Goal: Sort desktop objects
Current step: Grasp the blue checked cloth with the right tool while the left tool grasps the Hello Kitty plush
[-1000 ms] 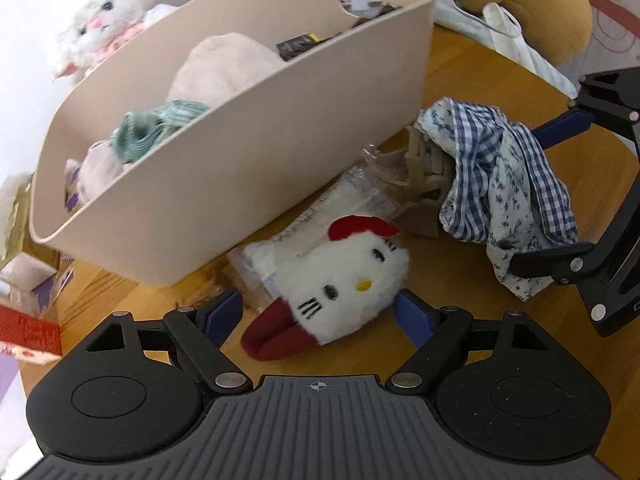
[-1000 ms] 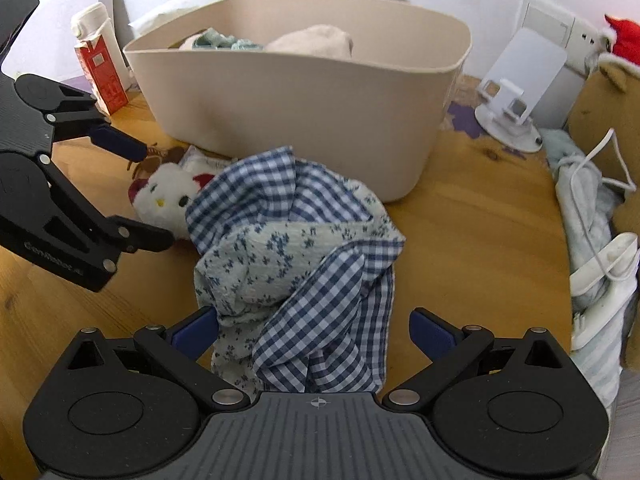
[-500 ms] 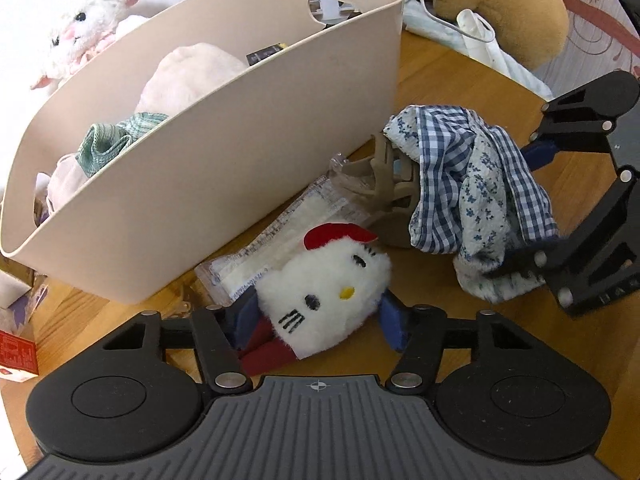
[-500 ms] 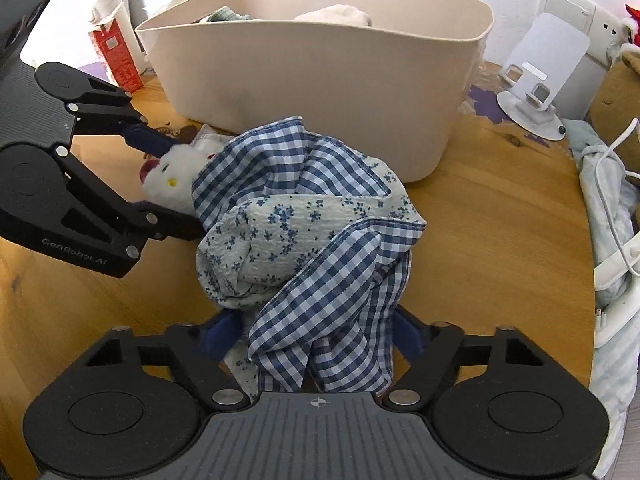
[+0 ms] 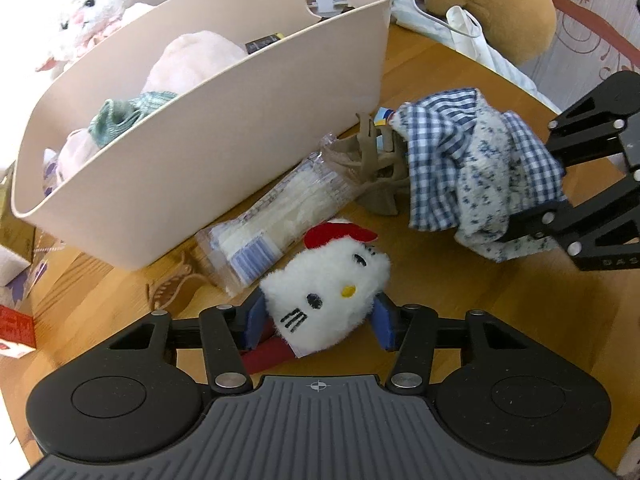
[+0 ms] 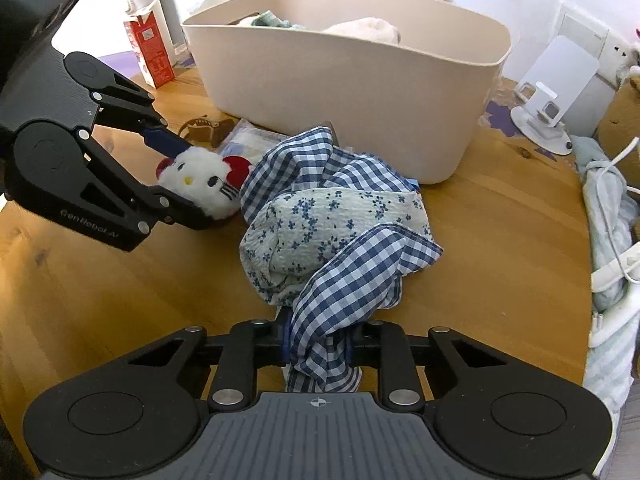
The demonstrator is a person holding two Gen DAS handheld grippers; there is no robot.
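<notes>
My left gripper is shut on a white cat plush with a red bow, held just above the wooden table. It also shows in the right wrist view. My right gripper is shut on a bunched blue checked and floral cloth, which shows at the right of the left wrist view. A beige tub with soft items inside stands behind both; it also shows in the right wrist view.
A clear plastic packet and a tan hair claw lie by the tub. A red carton stands at the left. A white stand and striped cloth with a white cable are at the right.
Both grippers closed: the left on the cat plush, the right on the checked cloth. Both things have risen slightly off the table.
</notes>
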